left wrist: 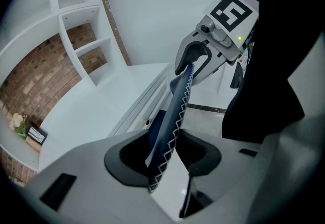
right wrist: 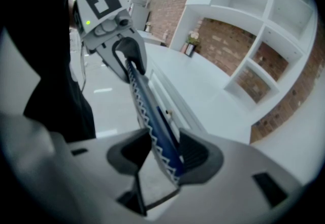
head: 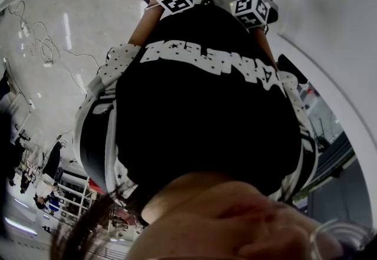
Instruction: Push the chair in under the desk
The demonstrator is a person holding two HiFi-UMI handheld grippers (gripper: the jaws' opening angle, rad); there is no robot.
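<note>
Pushing from here carries two risks, as I judge it. Both holds sit on the thin stitched rim of the chair back, so a hard shove could let the padding slide out of the pads. If one side leads the other, the chair could also skew and knock against the front of the desk rather than run under it. The head view gives no help with alignment, since the person's black shirt fills it and hides the chair.

The left gripper is clamped on the chair back, the dark blue edge with white zigzag stitching passing straight between its jaws. The right gripper grasps the same rim further along to the right, the edge lying against its right-hand pad. The rim spans from one gripper to the other. The white desk lies beyond the rim on the far side, with the shelves farther off. The seat and legs are out of sight.
</note>
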